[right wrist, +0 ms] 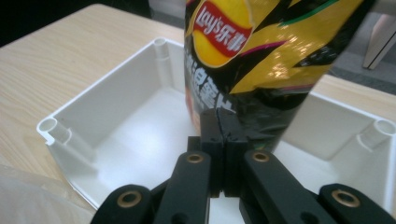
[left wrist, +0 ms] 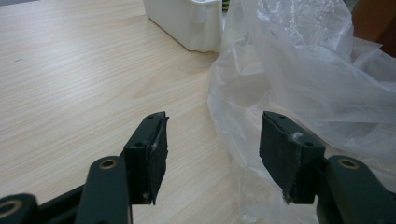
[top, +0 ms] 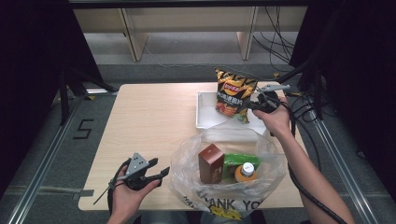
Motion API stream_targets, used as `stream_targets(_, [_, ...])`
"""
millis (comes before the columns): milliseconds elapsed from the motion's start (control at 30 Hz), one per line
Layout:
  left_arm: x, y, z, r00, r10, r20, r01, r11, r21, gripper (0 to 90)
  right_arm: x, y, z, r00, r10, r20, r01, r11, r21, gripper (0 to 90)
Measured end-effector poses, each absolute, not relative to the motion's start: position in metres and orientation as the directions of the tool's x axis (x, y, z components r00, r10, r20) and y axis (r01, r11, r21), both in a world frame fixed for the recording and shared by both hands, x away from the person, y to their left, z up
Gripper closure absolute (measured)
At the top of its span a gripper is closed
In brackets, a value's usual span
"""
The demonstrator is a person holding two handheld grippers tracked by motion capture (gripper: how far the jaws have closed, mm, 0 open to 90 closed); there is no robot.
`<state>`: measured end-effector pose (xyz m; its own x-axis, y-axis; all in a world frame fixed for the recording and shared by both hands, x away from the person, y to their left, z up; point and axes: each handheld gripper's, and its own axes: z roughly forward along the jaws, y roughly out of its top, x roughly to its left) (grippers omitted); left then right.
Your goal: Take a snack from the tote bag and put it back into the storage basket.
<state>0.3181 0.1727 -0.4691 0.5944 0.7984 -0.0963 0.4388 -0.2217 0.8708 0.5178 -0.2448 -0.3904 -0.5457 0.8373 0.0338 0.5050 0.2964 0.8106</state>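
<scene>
Here the chip bag (top: 233,95) is being carried by the right gripper (top: 258,105) above the white tray (top: 201,111), and the step in hand is judged to be the lowering of the bag into that tray. It is best done by keeping the bag upright and centred over the tray's floor, so that its lower corner is not caught on the rim. The pinch should be released only once the bottom of the bag is resting inside the walls; if it is let go higher up, the bag could topple over the near edge toward the plastic bag (top: 229,175).

In the right gripper view the jaws are seen pressed together on the lower edge of the chip bag (right wrist: 261,60), with only the thin foil between the pads. The bag rises straight up from the jaws and hangs over the open tray (right wrist: 84,116), whose floor lies below and beyond the jaw tips. Whether the bag's bottom is already touching the tray cannot be told.

The left gripper (top: 159,173) is held low over the surface (top: 149,121), just beside the plastic bag (left wrist: 299,84). Its jaws are spread, with nothing between them, the crumpled film lying against the side of one jaw.
</scene>
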Motion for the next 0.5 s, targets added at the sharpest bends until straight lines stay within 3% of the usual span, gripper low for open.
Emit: stream_targets(500, [0.318, 0.173, -0.469, 0.597, 0.797, -0.093, 0.435, -0.225, 0.872, 41.6, 0.542, -0.232, -0.414, -0.592, 0.805, 0.046, 0.561, 0.37, 0.741, 90.0])
